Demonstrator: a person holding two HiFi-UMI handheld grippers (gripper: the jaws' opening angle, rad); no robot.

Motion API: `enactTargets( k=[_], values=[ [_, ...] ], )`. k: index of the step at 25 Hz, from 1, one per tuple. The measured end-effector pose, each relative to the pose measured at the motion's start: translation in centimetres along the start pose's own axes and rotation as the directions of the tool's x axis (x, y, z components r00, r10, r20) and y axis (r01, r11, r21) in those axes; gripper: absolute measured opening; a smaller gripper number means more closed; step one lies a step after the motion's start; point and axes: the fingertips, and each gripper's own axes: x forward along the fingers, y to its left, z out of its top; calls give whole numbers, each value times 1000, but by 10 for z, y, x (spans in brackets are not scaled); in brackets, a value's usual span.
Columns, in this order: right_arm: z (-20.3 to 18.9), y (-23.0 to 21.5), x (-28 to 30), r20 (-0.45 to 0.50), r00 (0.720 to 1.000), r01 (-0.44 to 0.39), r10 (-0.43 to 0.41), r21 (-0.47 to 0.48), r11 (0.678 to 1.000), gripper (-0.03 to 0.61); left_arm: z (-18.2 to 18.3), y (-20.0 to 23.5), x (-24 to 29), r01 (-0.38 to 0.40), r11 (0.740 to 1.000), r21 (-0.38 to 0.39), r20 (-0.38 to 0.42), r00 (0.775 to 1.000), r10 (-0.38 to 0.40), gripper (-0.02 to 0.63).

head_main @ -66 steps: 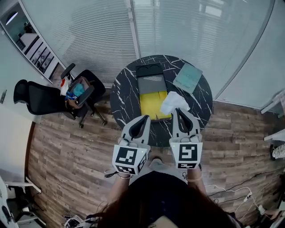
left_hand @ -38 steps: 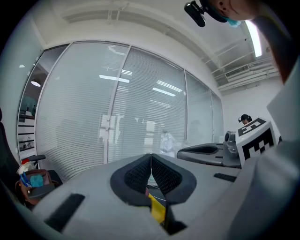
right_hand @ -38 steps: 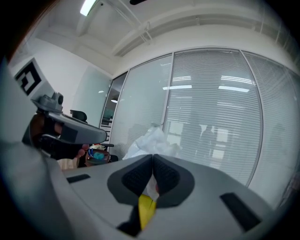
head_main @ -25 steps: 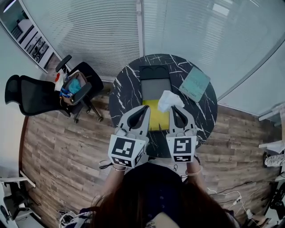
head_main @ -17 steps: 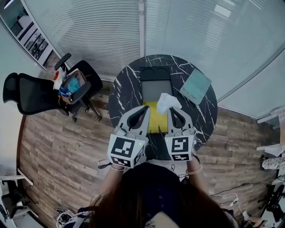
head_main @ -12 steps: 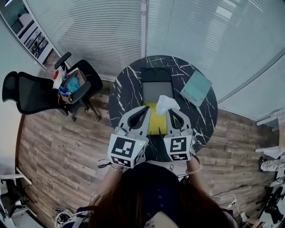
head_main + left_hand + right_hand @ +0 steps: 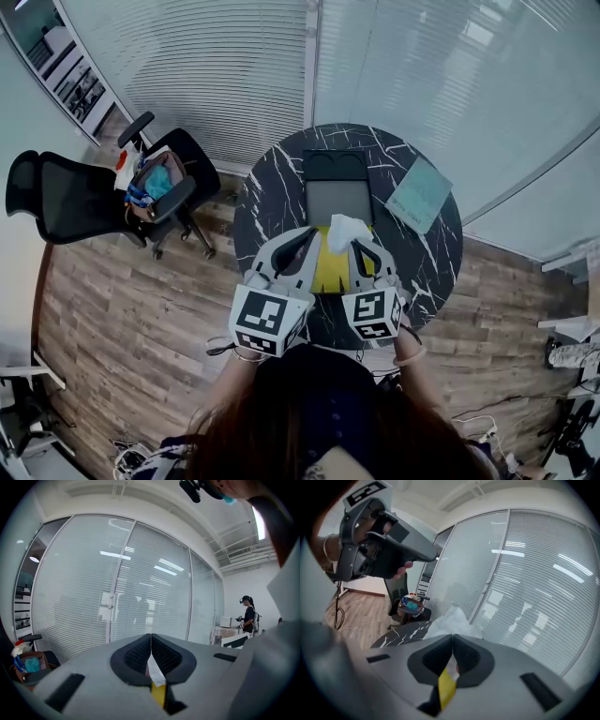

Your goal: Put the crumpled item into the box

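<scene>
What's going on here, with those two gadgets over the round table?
A person stands over a round black marble table with a handheld gripper in each hand. The right gripper is shut on a crumpled white item and holds it above an open box with a yellow inside. The left gripper is shut with nothing in it, close by on the left. A teal booklet lies on the table, off to the right.

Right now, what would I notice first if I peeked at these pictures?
The white crumpled item pops out first, pinched in the right gripper over the bright yellow box. The box sits on a round black marble table, and the left gripper hangs shut beside it, holding nothing.
</scene>
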Motion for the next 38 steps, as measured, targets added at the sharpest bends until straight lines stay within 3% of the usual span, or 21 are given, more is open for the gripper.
enactTargets(
  k=[19, 38],
  values=[
    [-59, 32, 38, -130, 987, -105, 94, -83, 991, 26, -7, 17, -2, -30, 1000, -1, -18, 999, 30, 28],
    [-117, 55, 68, -248, 952, -222, 179, -159, 962, 26, -12, 20, 2, -44, 999, -6, -34, 998, 44, 28]
  ],
)
